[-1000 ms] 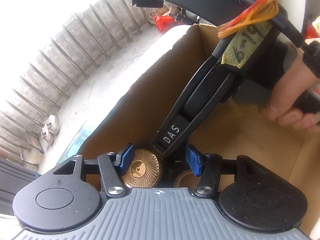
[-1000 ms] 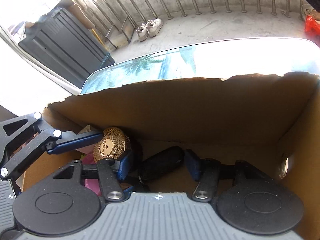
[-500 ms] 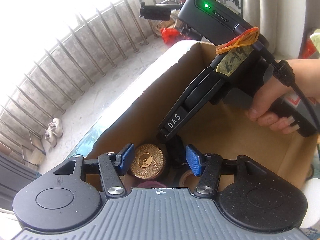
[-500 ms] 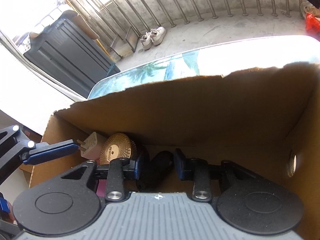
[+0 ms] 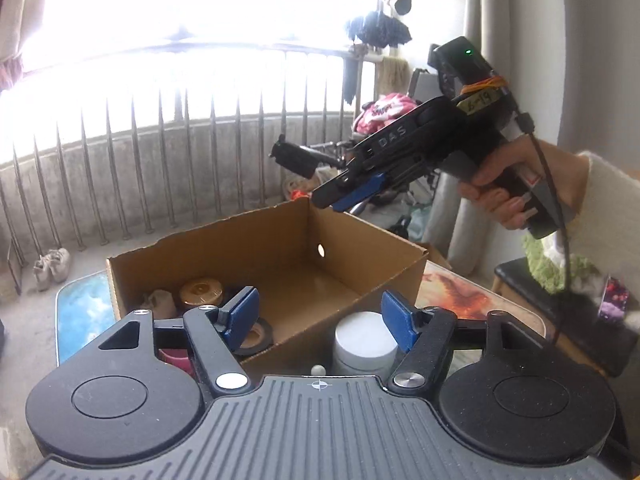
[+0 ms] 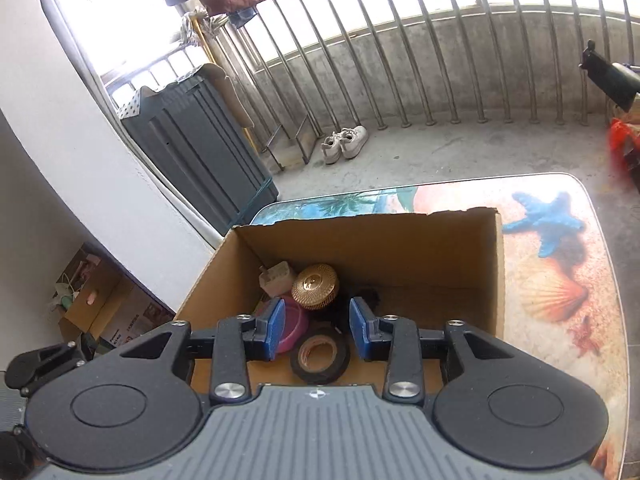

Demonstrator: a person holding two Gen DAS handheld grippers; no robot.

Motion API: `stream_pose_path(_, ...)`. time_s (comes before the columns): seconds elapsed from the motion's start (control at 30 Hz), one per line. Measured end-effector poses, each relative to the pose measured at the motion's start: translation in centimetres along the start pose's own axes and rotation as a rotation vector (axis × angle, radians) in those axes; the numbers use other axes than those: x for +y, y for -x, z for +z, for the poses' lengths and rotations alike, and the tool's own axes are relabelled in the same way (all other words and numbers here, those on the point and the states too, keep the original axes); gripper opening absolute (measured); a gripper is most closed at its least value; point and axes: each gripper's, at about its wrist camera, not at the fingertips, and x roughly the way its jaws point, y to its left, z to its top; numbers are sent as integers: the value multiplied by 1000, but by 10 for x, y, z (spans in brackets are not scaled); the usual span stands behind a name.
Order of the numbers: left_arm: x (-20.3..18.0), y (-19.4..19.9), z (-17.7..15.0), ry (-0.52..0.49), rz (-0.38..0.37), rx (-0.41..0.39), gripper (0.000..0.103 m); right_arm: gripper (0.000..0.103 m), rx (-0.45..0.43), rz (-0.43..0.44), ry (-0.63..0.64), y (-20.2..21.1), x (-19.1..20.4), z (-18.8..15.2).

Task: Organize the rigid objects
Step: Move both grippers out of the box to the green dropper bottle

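A brown cardboard box stands on the patterned table. Inside lie a gold round lid, a white plug, a pink round thing, a black tape roll and a dark object. The box and gold lid also show in the left wrist view. My right gripper is open and empty above the box; it also shows in the left wrist view. My left gripper is open and empty, outside the box's near wall. A white jar stands by that wall.
The table has a starfish and shell print, with bare room right of the box. A metal railing, white shoes and a dark cabinet stand beyond. A stool with a green thing is at the right.
Both grippers have lifted up and back out of the box. The right one closed on the dark object half a second ago and is now open and empty above it.
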Motion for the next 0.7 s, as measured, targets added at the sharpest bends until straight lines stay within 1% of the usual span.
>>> stream_pose_path(0.07, -9, 1, -24, 29, 26, -38, 70, 52, -59, 17, 20, 27, 6, -18)
stream_pose_path(0.13, -12, -5, -44, 65, 50, -36, 69, 54, -94, 4, 37, 46, 10, -36)
stream_pose_path(0.17, -4, -13, -54, 87, 70, -12, 68, 54, -110, -5, 47, 54, 14, -49)
stream_pose_path(0.2, -8, -12, -63, 105, 87, 5, 65, 54, -113, -9, 50, 59, 14, -60)
stream_pose_path(0.27, -2, -24, -78, 126, 87, 44, 60, 54, -140, -13, 32, 65, 14, -86)
stream_pose_path(0.3, -2, -30, -82, 124, 93, 61, 57, 54, -141, -13, 22, 65, 13, -96)
stream_pose_path(0.37, 2, -38, -92, 109, 110, 82, 57, 54, -140, -14, -11, 64, 9, -120)
stream_pose_path(0.43, 4, -45, -94, 102, 116, 94, 54, 54, -126, -1, -43, 56, 6, -139)
stream_pose_path(0.5, 3, -48, -95, 109, 92, 107, 54, 54, -106, 14, -62, 48, 4, -153)
stream_pose_path(0.57, 4, -54, -94, 90, 77, 139, 43, 54, -98, 2, -52, 44, 6, -162)
stream_pose_path(0.6, 4, -56, -94, 85, 77, 143, 40, 54, -96, -4, -46, 43, 7, -165)
stream_pose_path(0.67, 6, -53, -100, 88, 43, 135, 31, 54, -81, 4, -33, 41, 12, -169)
stream_pose_path(0.7, 7, -54, -100, 97, 40, 134, 31, 54, -73, 14, -31, 40, 13, -170)
